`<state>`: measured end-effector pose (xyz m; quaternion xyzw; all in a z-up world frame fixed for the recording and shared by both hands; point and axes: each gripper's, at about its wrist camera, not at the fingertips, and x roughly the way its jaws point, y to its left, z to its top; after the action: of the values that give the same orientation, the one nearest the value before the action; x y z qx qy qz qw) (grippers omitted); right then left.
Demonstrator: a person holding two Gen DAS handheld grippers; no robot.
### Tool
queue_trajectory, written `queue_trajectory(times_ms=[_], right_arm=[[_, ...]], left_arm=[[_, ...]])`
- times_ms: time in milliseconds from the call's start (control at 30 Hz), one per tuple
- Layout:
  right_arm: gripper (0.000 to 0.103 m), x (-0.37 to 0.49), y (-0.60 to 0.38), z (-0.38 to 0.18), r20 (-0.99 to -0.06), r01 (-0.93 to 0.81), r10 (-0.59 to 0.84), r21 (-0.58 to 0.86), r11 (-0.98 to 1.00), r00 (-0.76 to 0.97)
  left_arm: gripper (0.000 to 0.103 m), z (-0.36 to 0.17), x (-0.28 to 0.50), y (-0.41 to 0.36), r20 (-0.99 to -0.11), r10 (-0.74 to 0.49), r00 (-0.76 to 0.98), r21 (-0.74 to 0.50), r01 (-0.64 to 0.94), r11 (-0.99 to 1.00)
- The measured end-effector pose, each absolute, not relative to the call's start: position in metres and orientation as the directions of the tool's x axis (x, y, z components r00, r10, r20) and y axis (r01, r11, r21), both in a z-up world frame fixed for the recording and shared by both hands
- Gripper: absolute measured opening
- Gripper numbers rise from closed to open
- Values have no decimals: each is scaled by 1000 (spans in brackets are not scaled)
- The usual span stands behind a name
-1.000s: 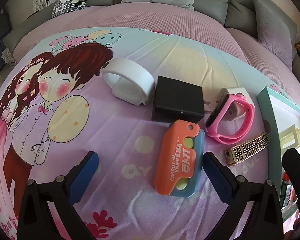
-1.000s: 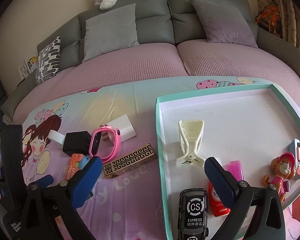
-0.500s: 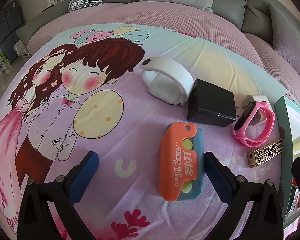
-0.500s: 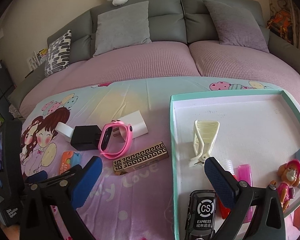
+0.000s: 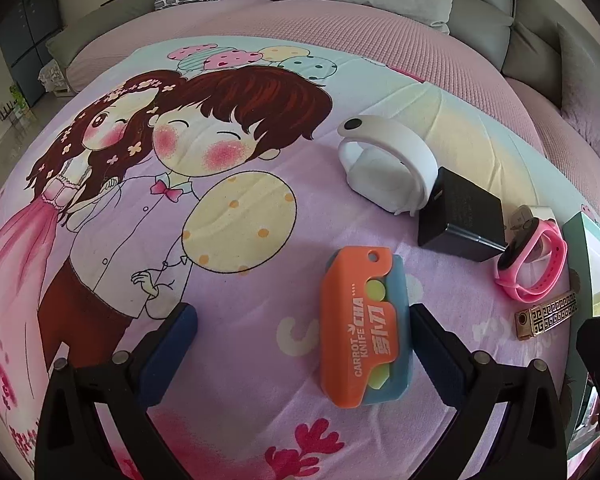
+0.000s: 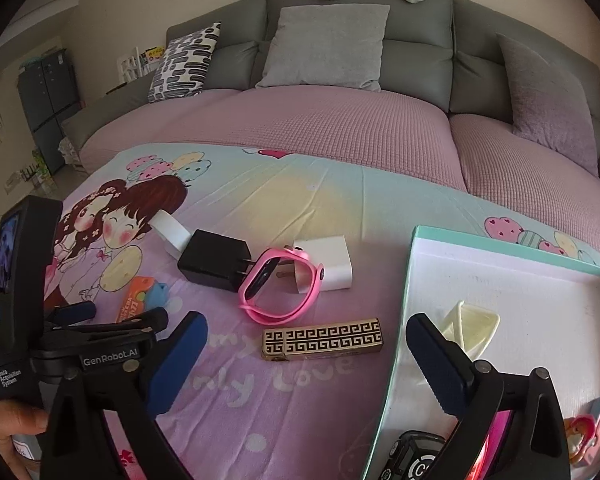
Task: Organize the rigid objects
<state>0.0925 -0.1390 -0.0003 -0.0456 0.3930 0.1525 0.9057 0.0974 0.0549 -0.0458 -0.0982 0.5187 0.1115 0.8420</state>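
An orange and blue carrot knife lies flat on the cartoon bedsheet. My left gripper is open around it, with the knife close to the right finger. Beyond it lie a white band, a black charger, a pink watch and a gold patterned lighter. My right gripper is open and empty, just short of the gold lighter. The pink watch leans on a white charger. A teal-rimmed tray sits to the right.
In the tray lie a cream clip, a black round gadget, a pink item and a small toy figure. A person's hand holds the left gripper unit. Grey sofa cushions and a pink cover lie behind the sheet.
The left view has turned left and closed in, keeping the knife between the fingers. The right gripper has swung left from over the tray, so the gold lighter now lies ahead between its fingers.
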Motion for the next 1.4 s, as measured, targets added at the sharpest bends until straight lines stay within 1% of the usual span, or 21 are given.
queue_trajectory(times_ms=[100,500,867,1033,1133,1267,1400], right_arm=[[100,97,-135,-5,-743,-340,260,46,939,617],[100,112,-124,-30,-806,-371,200,-26,928,557],[99,121,-117,-36,-826,-358,135,-85,930,548],[99,111,-116,-34,-829,-391,201,-23,920,523],[98,108,-117,-33,-824,-391,209,-16,920,527],[98,116,-116,-35,-831,-380,142,-88,921,537],[98,127,-111,-39,-850,-410,96,-149,900,518]], left_arm=[[103,-46,98,55,-896,81,436,-53,-288,956],[103,-46,98,58,-898,67,436,-68,-287,955],[103,-46,98,58,-898,66,435,-69,-288,955],[103,-47,98,58,-898,65,434,-70,-288,955],[103,-47,98,59,-899,65,434,-70,-287,955],[103,-48,99,59,-898,64,434,-71,-288,955],[103,-48,98,59,-899,65,434,-71,-289,955]])
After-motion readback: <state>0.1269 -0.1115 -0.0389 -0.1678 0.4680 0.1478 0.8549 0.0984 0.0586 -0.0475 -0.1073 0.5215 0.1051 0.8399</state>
